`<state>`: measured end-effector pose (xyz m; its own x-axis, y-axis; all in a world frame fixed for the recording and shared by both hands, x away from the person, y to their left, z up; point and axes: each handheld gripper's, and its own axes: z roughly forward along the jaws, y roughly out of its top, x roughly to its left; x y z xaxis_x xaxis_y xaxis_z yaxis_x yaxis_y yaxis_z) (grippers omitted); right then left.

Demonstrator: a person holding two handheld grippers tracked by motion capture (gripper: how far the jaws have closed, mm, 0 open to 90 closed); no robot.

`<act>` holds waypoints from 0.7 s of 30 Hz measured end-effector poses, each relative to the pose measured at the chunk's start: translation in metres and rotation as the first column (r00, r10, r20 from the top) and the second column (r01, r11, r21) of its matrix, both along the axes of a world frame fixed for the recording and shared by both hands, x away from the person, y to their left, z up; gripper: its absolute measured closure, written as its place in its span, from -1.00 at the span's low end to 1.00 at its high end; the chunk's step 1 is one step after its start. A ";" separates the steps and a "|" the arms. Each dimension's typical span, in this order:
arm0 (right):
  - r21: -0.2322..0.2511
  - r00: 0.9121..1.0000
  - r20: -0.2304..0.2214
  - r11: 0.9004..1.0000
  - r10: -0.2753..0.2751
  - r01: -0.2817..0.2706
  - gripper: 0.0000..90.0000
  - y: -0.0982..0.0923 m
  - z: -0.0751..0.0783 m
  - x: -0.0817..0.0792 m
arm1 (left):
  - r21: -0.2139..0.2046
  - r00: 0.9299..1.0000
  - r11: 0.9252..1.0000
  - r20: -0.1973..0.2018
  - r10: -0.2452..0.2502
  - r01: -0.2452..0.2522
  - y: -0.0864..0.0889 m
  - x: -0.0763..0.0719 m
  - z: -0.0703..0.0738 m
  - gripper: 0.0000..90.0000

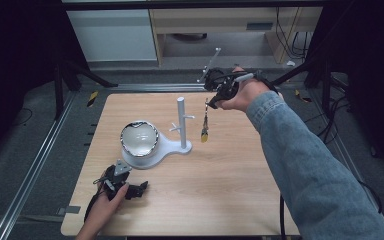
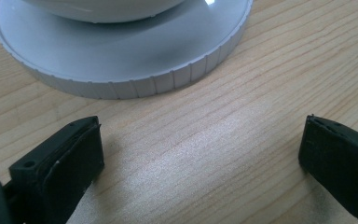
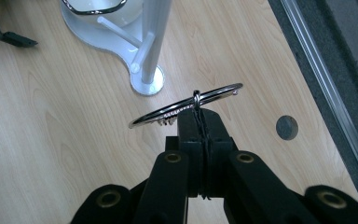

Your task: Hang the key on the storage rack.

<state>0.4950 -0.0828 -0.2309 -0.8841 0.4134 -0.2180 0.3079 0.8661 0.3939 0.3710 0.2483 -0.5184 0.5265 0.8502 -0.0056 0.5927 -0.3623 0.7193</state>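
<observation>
- High view: a pale wood-grain surface (image 1: 220, 200) carries a white stand (image 1: 182, 125), a smooth upright post with short pegs on a flat base that widens into a round dish holding a shiny silver-rimmed bowl (image 1: 139, 138). The right tongs (image 1: 211, 102), in a hand with a denim sleeve, hang above the far right of the surface, just right of the post. From them dangles a thin keychain (image 1: 205, 125) with a small yellowish charm at its end. The left tongs (image 1: 137, 190) rest near the front edge, by the dish.
- Left gripper view: the left tongs (image 2: 200, 154) stand released, black jaws wide apart over bare wood, nothing between them. Ahead is the ribbed rim of the white dish (image 2: 168, 81).
- Right gripper view: the right tongs (image 3: 200, 128) are clenched on a dark cord, which loops to a thin metal ring (image 3: 186, 106); what hangs below is hard to make out. The post lies beyond.
- Progress, as a judgement: the keychain is lifted and near the stand, but hanging it on a peg is not yet done.
</observation>
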 end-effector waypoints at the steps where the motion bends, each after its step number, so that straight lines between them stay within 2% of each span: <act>1: 0.000 1.000 0.002 1.000 0.005 -0.005 0.97 0.001 0.001 0.000 | 0.000 1.000 1.000 0.000 0.000 0.000 0.000 0.000 0.000 -1.00; 21: -0.019 1.000 0.008 1.000 0.019 -0.019 0.97 0.018 0.010 0.004 | 0.000 1.000 1.000 0.000 0.000 0.000 0.000 0.000 0.000 -1.00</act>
<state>0.4988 -0.0646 -0.2209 -0.8899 0.3922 -0.2330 0.2881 0.8792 0.3796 0.3710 0.2483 -0.5185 0.5263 0.8503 -0.0055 0.5927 -0.3622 0.7193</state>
